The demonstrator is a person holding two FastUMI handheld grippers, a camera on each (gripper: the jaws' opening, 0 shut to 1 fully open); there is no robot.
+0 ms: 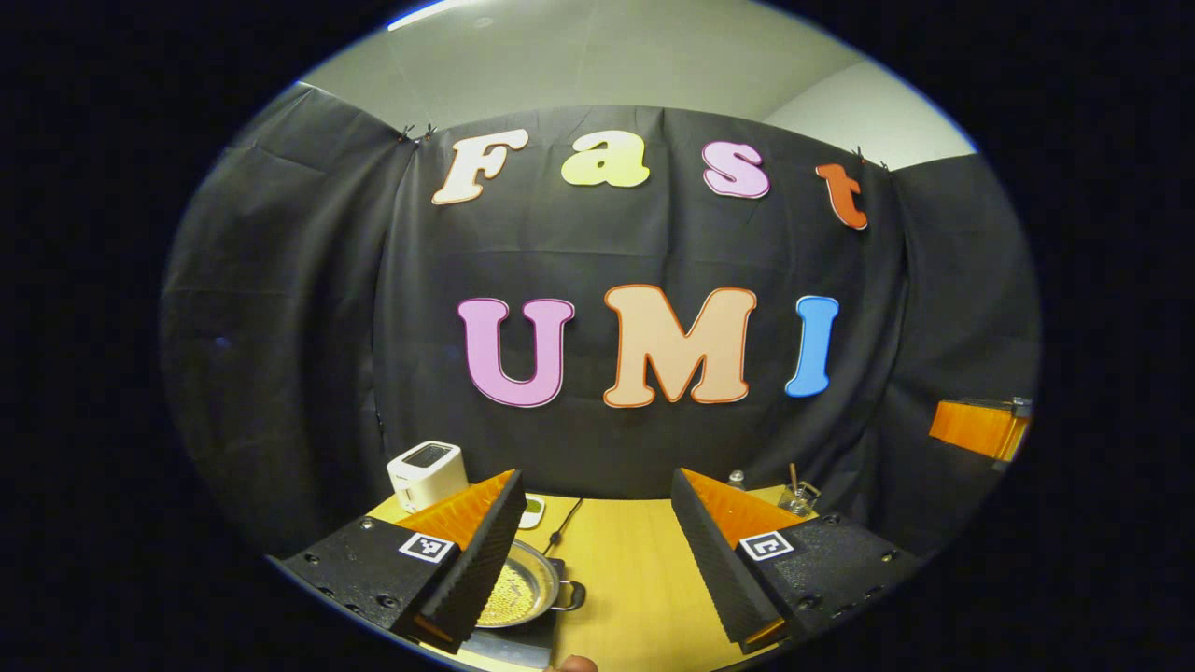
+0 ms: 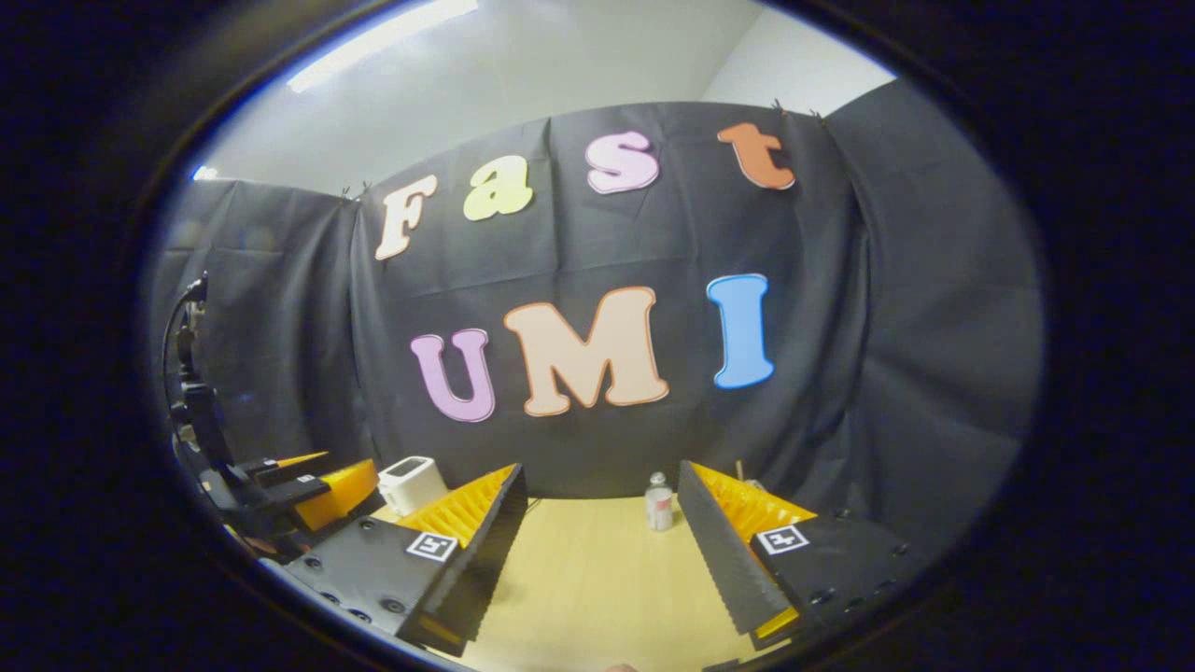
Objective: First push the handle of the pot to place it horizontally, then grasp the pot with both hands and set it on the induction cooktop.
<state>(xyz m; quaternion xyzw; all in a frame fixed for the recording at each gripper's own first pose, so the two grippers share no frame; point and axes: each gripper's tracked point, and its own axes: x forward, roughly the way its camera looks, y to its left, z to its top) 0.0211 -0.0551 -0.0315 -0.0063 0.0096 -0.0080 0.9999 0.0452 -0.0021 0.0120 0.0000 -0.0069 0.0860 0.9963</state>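
At seven o'clock in the left gripper view, the pot [image 1: 519, 586] sat on the cooktop [image 1: 523, 642]; left gripper [image 1: 597, 560] and right gripper [image 2: 597, 560] both gaped, empty.

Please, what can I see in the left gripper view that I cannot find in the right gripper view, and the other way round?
Left gripper view: the pot, its handle toward the image's right, on a dark slab, perhaps the induction cooktop; also a black cable and a glass jar.
Right gripper view: a small bottle standing on the table.
Both: the white toaster, the wooden table, and the left hand-held gripper and right hand-held gripper, each open and holding nothing.
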